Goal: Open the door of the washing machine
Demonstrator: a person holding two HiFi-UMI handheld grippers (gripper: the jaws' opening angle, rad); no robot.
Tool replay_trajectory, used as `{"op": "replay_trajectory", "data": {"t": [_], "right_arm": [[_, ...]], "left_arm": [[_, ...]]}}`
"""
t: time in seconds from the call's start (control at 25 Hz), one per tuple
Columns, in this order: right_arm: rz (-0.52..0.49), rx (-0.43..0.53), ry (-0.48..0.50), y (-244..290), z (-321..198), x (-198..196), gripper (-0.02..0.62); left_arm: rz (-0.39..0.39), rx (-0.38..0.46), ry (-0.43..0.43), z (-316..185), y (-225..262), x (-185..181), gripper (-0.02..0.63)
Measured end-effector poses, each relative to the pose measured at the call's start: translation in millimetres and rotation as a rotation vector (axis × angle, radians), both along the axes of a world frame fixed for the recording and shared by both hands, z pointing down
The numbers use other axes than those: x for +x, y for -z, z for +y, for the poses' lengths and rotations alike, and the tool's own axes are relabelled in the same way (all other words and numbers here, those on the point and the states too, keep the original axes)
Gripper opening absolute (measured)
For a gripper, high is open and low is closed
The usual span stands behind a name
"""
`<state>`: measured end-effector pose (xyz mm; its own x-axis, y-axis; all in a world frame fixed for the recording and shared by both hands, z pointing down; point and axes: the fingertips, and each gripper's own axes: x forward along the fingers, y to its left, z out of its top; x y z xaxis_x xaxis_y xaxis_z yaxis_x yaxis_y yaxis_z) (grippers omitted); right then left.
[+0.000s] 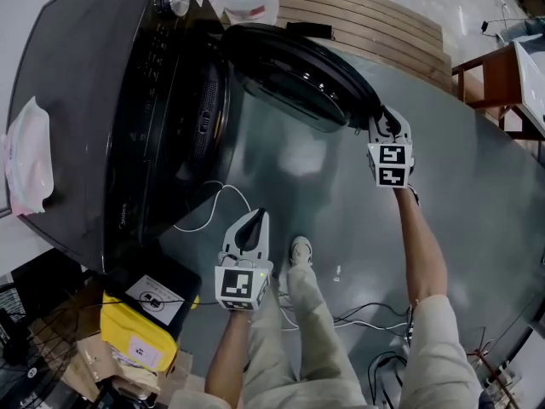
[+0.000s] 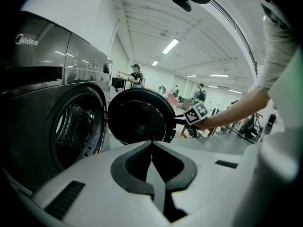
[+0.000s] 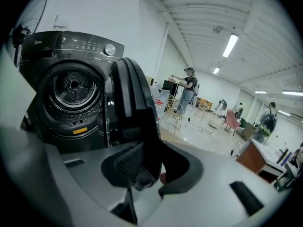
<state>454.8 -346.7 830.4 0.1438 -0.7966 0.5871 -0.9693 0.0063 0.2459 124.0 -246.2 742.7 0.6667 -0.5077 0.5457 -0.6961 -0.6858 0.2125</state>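
**Head view with both gripper views: door of the washing machine, late stage of opening.** The washing machine (image 1: 128,100) fills the upper left of the head view, with its front turned toward the centre of the frame. Its door (image 1: 298,75) stands swung well clear of the drum opening (image 2: 73,126). It reaches across the upper middle of the head view toward the right. The perforated drum is open to sight in both gripper views.

Your right gripper (image 1: 387,124) sits at the door's free edge, right of centre in the head view. In the right gripper view the dark rim runs down between its jaws, which pinch it. The ribbed pad lies against the rim's left face.

Your left gripper (image 1: 249,227) hangs low in the middle of the head view, well apart from both machine and door. It is above the grey floor (image 1: 341,228) and near a white cable (image 1: 213,204). Its jaws are pressed together with nothing between them.

Judged from these positions, the task is largely done: the latch is free and the door stands wide of the opening. Little appears to be left. You may carry the door on to its full swing, if the hinge allows more, and then let go of the rim. The left gripper has no evident part in this step.
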Motion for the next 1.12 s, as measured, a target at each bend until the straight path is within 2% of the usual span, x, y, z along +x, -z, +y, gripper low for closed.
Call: {"op": "replay_trajectory", "data": {"t": [0.32, 0.68, 0.88, 1.0, 1.12], "right_arm": [[0.041, -0.018, -0.007, 0.8, -26.6, 33.4, 0.106], [0.034, -0.036, -0.008, 1.8, -32.1, 38.5, 0.104], [-0.018, -0.033, -0.048, 3.1, -17.8, 38.0, 0.163], [-0.042, -0.020, -0.069, 5.0, 1.0, 32.9, 0.152], [-0.064, -0.006, -0.080, 9.5, 25.7, 23.9, 0.108]], "left_arm": [[0.000, -0.011, -0.008, -3.3, -6.5, 11.6, 0.008], [-0.019, -0.005, -0.020, -4.5, -6.5, 13.0, 0.008], [-0.024, -0.001, -0.018, -3.0, -5.4, 9.4, 0.008], [-0.024, -0.001, -0.011, -3.1, -3.8, 6.5, 0.008], [-0.021, 0.001, -0.005, -1.4, -3.5, 3.7, 0.008]]}}
